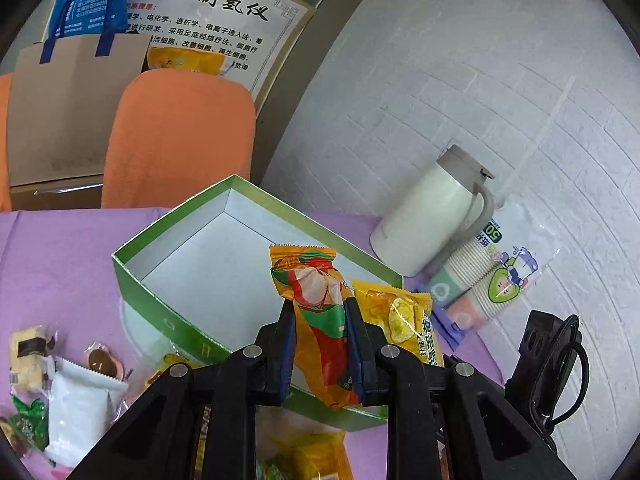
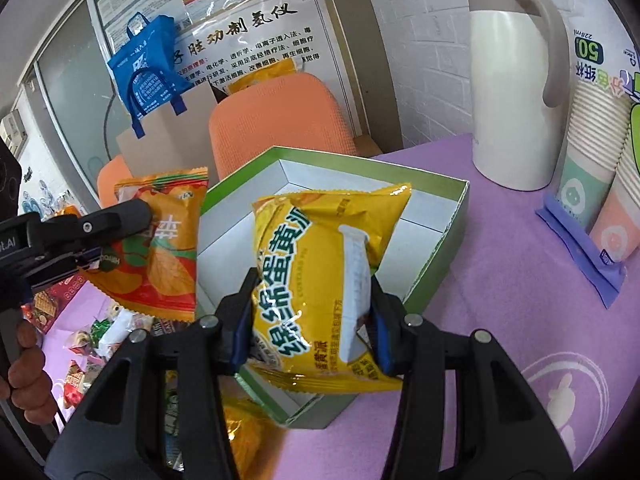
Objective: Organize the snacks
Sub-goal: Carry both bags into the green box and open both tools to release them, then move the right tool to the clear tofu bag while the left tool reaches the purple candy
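A shallow green box (image 1: 168, 320) with a plain white lining sits open on the purple cloth (image 2: 500, 300); the floor of it that shows is bare, and both held packets hang above it rather than inside. The left gripper (image 1: 320, 344) has its jaws closed on an orange packet (image 1: 316, 304), a glossy crinkled pillow pack with serrated ends and a red and green print, held upright over the box's near wall. The right gripper (image 2: 312, 320) has its jaws pinched on a yellow packet (image 2: 320, 280), puffy and shiny with large green characters and a white back seam, tilted over the box's near corner. In the left view the yellow packet sits just beside the orange one, on its right. Loose snacks (image 1: 60, 392) lie in a heap on the cloth left of the box: a white sachet with a zigzag edge, a green twisted wrapper, clear-wrapped biscuits. More yellow wrappers (image 1: 316, 456) lie below the left gripper. A smooth white jug (image 2: 516, 92) with a grey lid and handle stands against the white brick wall, beside a plastic-wrapped sleeve of ribbed paper cups (image 2: 592, 152). Behind the table are an orange mesh chair (image 2: 280, 120) and a cardboard box with a blue bag (image 2: 148, 68) on it.
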Demonstrator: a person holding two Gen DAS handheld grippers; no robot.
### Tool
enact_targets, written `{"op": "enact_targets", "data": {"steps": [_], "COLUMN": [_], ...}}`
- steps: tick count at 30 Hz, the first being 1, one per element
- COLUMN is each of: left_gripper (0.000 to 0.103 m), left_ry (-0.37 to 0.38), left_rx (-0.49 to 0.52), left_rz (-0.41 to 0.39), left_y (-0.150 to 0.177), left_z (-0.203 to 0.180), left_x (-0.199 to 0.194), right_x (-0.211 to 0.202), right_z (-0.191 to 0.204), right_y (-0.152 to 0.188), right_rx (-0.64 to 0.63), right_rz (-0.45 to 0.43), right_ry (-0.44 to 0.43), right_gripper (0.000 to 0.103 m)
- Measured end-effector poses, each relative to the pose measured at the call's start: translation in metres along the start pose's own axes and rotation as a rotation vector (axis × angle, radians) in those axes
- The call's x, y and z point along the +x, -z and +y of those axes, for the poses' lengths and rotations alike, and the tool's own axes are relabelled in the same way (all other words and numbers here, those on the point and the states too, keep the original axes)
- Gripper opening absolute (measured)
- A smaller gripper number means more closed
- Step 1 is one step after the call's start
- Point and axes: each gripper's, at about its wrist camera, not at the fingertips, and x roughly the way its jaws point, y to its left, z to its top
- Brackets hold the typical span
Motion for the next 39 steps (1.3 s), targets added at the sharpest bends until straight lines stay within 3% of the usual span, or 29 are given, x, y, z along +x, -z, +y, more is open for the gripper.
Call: {"op": "enact_targets", "data": {"steps": [4, 5, 6, 7, 8, 9, 10, 13, 18, 25, 32, 39], "left_gripper": [0.023, 0.027, 0.043, 0.079, 0.093, 0.099, 0.099, 0.099, 0.099, 0.099, 0.099, 0.099], "left_ry": [-0.015, -0.006, 0.021, 0.031, 0.002, -0.046, -0.081, -0.086, -0.093, -0.137, -0.135, -0.176], "left_rx": [-0.012, -0.019, -0.026, -0.040, -0.052, -0.060, -0.056, -0.063, -0.079, 0.010, 0.020, 0.054], "left_rz": [0.035, 0.043, 0.052, 0.077, 0.093, 0.086, 0.068, 0.053, 0.004, -0.070, -0.038, -0.006], "left_y": [-0.002, -0.001, 0.000, 0.002, 0.003, 0.003, 0.005, 0.007, 0.007, 0.027, 0.081, 0.139], "left_z": [0.007, 0.010, 0.012, 0.015, 0.017, 0.019, 0.020, 0.026, 0.029, 0.010, 0.005, 0.008], "left_x": [0.022, 0.025, 0.026, 0.029, 0.030, 0.029, 0.025, 0.014, -0.012, -0.072, -0.117, -0.139], "right_x": [0.007, 0.008, 0.005, 0.003, 0.000, -0.004, -0.008, -0.018, -0.046, -0.104, -0.123, -0.121], "right_z": [0.004, 0.006, 0.009, 0.011, 0.012, 0.014, 0.015, 0.016, 0.015, 0.032, 0.057, 0.061], "right_y": [0.001, 0.000, 0.001, 0.001, 0.003, 0.004, 0.006, 0.012, 0.017, 0.038, 0.087, 0.119], "right_rx": [-0.053, -0.079, -0.110, -0.127, -0.145, -0.168, -0.193, -0.229, -0.200, -0.191, -0.272, -0.251], "right_rz": [0.009, 0.010, 0.001, -0.005, -0.013, -0.023, -0.034, -0.044, -0.056, -0.124, -0.076, -0.026], "right_ry": [0.008, 0.014, 0.006, 0.001, 0.006, 0.021, 0.043, 0.085, 0.069, -0.009, -0.087, -0.131], "right_gripper": [0.055, 0.067, 0.079, 0.086, 0.095, 0.101, 0.101, 0.102, 0.102, 0.102, 0.102, 0.102]}}
